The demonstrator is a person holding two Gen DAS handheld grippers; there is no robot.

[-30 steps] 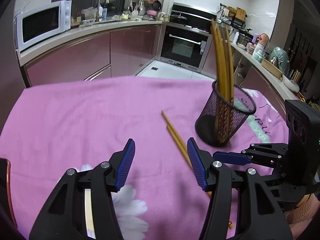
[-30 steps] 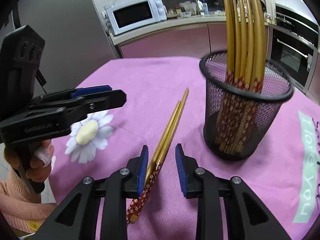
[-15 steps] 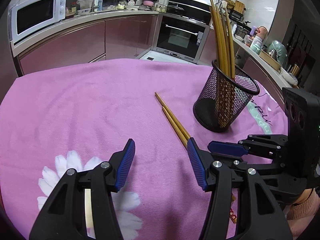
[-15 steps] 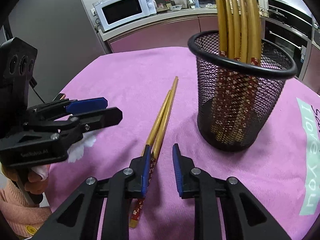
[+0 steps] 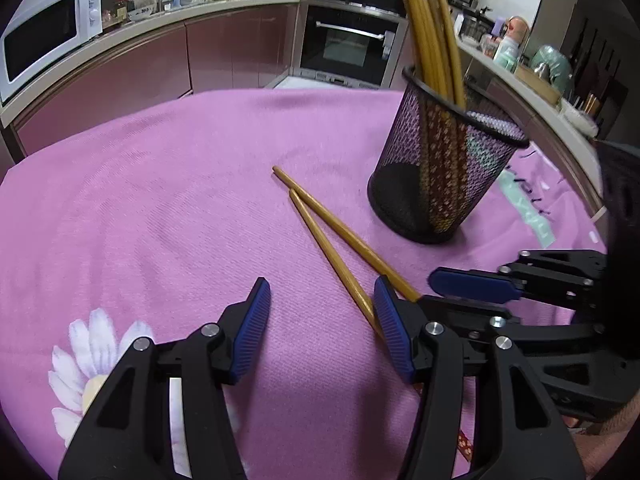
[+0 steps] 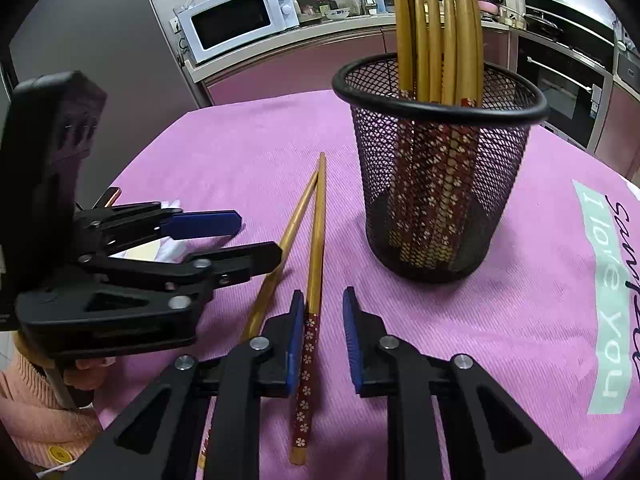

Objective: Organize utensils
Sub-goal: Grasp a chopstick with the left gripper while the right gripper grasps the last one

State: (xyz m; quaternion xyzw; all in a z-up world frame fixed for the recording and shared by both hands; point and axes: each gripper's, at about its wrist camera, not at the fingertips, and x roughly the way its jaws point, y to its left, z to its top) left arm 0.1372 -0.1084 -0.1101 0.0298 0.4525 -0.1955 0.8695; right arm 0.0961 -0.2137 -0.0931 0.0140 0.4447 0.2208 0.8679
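Two loose wooden chopsticks lie in a narrow V on the pink cloth (image 5: 160, 208). The one with a red flowered end (image 6: 316, 240) runs between the closing jaws of my right gripper (image 6: 323, 294); it touches the left pad, while the right pad stands apart from it. The other chopstick (image 6: 288, 232) lies just to the left. My left gripper (image 5: 320, 284) is open over bare cloth, and its right finger covers the chopsticks' (image 5: 320, 236) near part. A black mesh holder (image 6: 432, 184) with several upright chopsticks (image 6: 436, 20) stands just beyond.
A hand in a peach sleeve (image 6: 36, 412) holds the left gripper (image 6: 256, 240), close to the right one (image 5: 430, 292). The cloth has a daisy print (image 5: 92, 360) and a lettered patch (image 6: 604, 300). Behind are a microwave (image 6: 236, 20), an oven (image 5: 348, 48) and kitchen counters.
My left gripper has come forward and down toward the loose chopsticks, still open. The right gripper's jaws have narrowed around the flowered chopstick, and the holder looks nearer.
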